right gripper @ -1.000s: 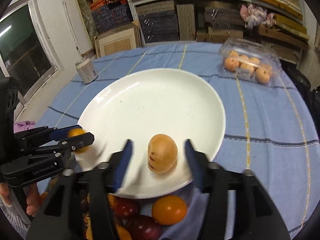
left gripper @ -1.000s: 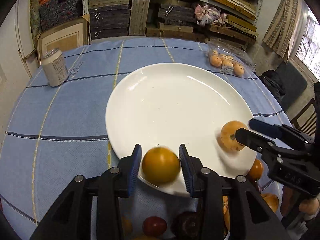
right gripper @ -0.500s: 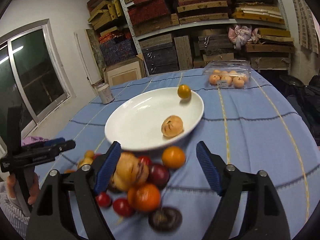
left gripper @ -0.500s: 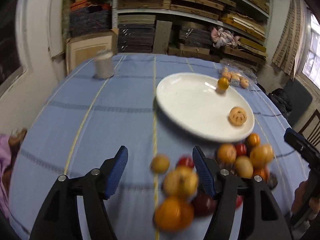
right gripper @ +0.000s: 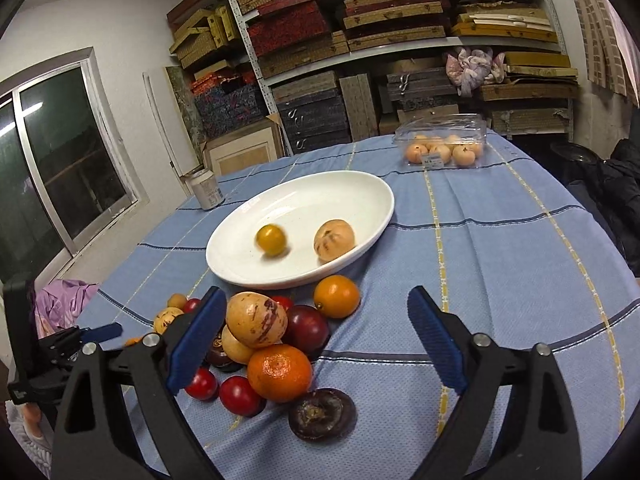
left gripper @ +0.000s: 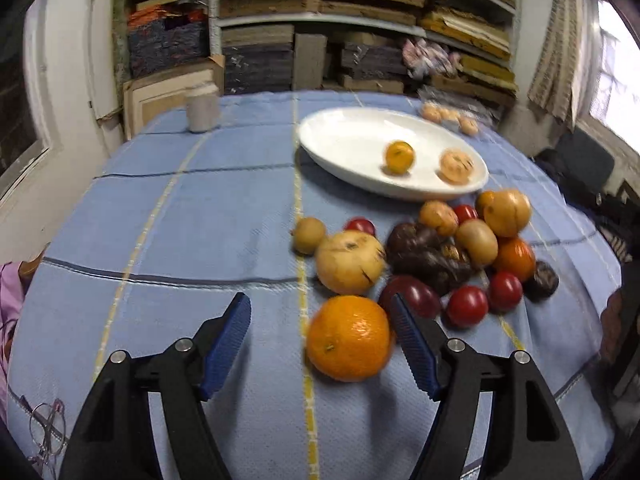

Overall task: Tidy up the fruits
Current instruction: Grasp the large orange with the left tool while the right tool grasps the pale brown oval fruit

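Both grippers are back from the white plate (right gripper: 360,194) now: a second ago each held a fruit over it, and my left gripper (left gripper: 320,334) and right gripper (right gripper: 314,326) have just been opening and grip nothing. A small orange fruit (right gripper: 271,239) and a tan fruit (right gripper: 334,239) lie in the plate, the orange one blurred. An orange (left gripper: 349,343) sits between my left fingers, beside the right-hand one; I cannot tell if it touches. On the bench (right gripper: 500,264), the heap of mixed fruits (right gripper: 264,340) crowds the plate's near rim. A can (right gripper: 207,189) and a clear fruit box (right gripper: 442,146) stand beyond.
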Demonstrator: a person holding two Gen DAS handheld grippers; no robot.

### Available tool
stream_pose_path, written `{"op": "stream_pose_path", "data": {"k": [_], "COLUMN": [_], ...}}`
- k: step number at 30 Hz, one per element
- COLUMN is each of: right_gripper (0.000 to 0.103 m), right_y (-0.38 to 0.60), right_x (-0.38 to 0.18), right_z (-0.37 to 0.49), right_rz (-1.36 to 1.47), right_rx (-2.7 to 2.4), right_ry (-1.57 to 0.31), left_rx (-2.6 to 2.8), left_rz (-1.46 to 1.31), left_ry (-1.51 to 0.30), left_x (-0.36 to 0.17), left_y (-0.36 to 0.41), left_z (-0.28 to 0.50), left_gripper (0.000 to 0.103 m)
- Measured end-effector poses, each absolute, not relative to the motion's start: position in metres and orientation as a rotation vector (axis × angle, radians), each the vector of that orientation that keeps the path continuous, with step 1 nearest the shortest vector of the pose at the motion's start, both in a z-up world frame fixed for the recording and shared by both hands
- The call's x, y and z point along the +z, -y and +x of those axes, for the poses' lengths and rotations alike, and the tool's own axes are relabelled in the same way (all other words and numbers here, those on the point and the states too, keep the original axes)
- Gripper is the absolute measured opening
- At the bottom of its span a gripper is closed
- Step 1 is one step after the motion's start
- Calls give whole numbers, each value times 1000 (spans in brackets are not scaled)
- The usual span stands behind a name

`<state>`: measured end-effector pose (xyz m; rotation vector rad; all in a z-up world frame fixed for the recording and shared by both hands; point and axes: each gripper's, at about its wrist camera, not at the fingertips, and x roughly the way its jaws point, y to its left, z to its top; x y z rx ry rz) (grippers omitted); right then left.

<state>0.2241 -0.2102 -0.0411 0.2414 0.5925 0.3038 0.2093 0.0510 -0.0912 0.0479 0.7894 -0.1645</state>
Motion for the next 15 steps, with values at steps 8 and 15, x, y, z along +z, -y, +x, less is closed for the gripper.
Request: {"op": "stream_pose_path", "data": {"k": [8, 15], "right_gripper": [90, 90], "right_y": [204, 202], "right_x": [-41, -41], "right_z": [222, 223], "right_rz": [216, 211], "right_rx": [310, 310], "right_ry": [-589, -594], "left_rx": [-202, -233], "left_rz": [-32, 2], "left_ry": [-828, -831], "left_x": [-96, -98], "left_y": [-61, -51], "left_z": [213, 206], "left_gripper": [70, 59]}}
